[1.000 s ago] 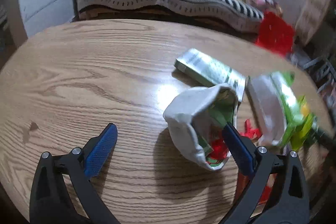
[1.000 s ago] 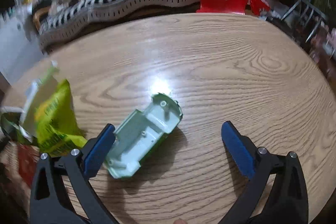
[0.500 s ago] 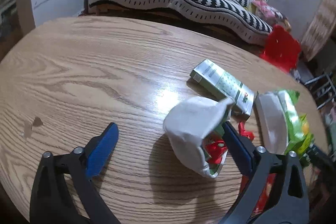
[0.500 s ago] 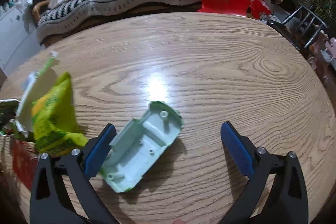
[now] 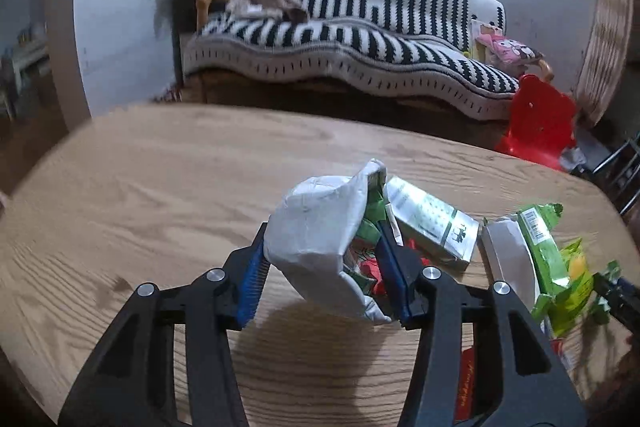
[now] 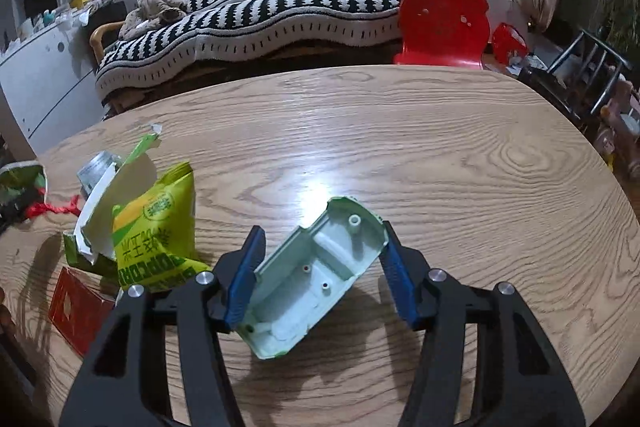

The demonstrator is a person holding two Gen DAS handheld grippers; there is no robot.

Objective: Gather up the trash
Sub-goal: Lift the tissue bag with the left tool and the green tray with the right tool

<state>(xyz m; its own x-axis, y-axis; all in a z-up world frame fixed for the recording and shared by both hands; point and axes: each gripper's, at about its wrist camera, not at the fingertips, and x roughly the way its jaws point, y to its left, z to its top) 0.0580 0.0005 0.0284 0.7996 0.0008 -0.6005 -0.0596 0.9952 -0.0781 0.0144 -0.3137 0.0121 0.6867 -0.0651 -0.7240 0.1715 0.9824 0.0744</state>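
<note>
In the left wrist view my left gripper (image 5: 324, 269) is shut on a crumpled silver-lined snack bag (image 5: 320, 247) and holds it lifted above the wooden table (image 5: 160, 195). In the right wrist view my right gripper (image 6: 320, 273) is shut on a pale green plastic shell (image 6: 316, 279), tilted and raised off the table (image 6: 460, 167). A green-and-white carton (image 5: 432, 227) lies right of the bag. A torn green wrapper (image 5: 532, 251) lies further right.
A yellow-green popcorn bag (image 6: 156, 231) with torn white wrapper stands left of the right gripper, with a red box (image 6: 76, 303) in front of it. A striped sofa (image 6: 260, 7) and a red child's chair (image 6: 444, 23) stand beyond the table's far edge.
Both grippers have closed: the left on the snack bag, the right on the green plastic shell. Both objects are lifted off the table and the views have tilted upward.
</note>
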